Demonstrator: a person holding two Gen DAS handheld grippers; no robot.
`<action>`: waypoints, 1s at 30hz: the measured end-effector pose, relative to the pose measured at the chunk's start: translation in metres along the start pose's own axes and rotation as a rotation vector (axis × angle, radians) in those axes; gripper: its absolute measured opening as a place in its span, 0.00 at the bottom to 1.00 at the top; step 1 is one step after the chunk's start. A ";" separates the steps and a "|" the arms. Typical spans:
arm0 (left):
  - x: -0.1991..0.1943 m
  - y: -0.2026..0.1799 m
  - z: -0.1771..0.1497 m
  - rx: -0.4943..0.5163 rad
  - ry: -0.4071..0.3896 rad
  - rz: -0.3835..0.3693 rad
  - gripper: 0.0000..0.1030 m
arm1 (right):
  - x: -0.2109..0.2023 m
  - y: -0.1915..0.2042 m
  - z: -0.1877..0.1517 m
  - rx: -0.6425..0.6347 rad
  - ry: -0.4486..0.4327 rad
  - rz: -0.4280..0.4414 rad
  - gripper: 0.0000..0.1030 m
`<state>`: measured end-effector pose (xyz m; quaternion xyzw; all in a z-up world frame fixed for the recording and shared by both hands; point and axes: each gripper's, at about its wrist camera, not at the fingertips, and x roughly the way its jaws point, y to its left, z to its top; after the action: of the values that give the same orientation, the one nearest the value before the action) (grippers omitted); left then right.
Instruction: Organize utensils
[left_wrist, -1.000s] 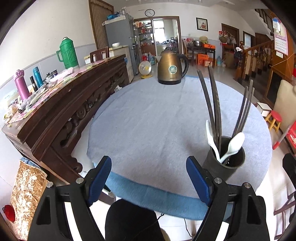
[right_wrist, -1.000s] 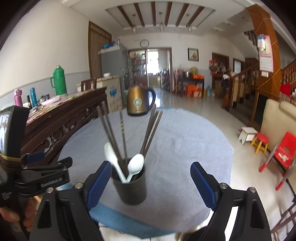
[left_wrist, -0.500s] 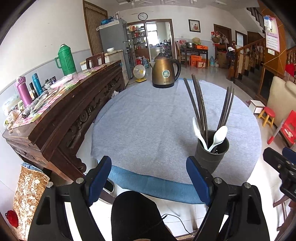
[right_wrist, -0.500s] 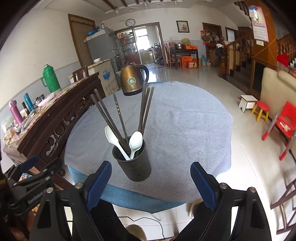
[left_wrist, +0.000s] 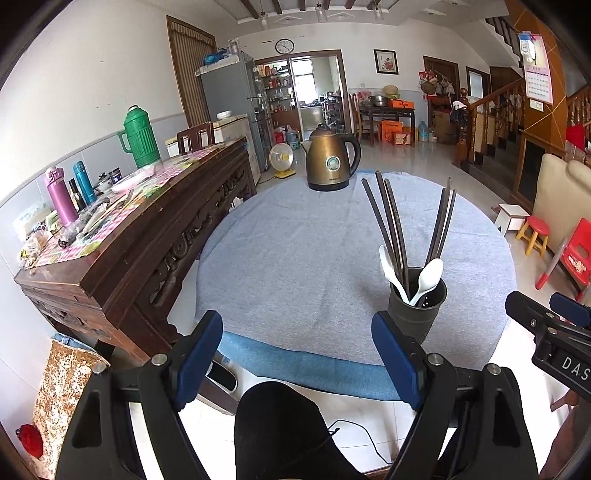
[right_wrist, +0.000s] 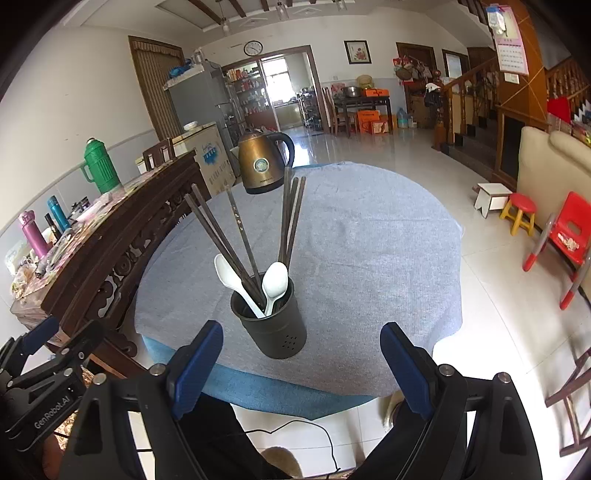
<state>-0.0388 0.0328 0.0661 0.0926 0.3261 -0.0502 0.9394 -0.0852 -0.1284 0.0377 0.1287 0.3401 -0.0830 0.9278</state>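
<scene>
A dark round utensil holder (right_wrist: 273, 328) (left_wrist: 417, 306) stands near the front edge of the round table (right_wrist: 369, 251) under a grey-blue cloth. Several dark chopsticks (right_wrist: 236, 240) (left_wrist: 388, 221) and two white spoons (right_wrist: 275, 284) (left_wrist: 428, 277) stick up out of it. My right gripper (right_wrist: 301, 356) is open and empty, hanging off the table's near edge just short of the holder. My left gripper (left_wrist: 297, 345) is open and empty too, back from the table edge, with the holder ahead to its right. Each gripper shows at the edge of the other's view.
A bronze kettle (left_wrist: 330, 162) stands at the table's far side. A carved dark wooden sideboard (left_wrist: 147, 236) with flasks and clutter runs along the left. Small stools and a red chair (right_wrist: 569, 236) stand on the tiled floor at right. A person's dark-clad legs are below.
Both grippers have drawn back and up from the table, so the holder looks smaller and farther off. The right view has tilted down and rolled. Both stay open.
</scene>
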 end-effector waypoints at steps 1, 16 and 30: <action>-0.001 0.001 0.000 -0.001 0.000 0.001 0.81 | 0.000 0.000 0.000 0.000 0.000 0.002 0.87; 0.000 0.000 0.000 0.000 0.005 0.011 0.81 | -0.001 0.000 -0.002 0.012 -0.002 0.007 0.87; -0.001 0.006 -0.002 -0.002 0.006 0.024 0.81 | -0.002 0.005 -0.004 0.010 -0.009 0.016 0.87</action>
<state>-0.0400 0.0388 0.0658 0.0959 0.3278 -0.0385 0.9391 -0.0881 -0.1227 0.0370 0.1358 0.3343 -0.0777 0.9294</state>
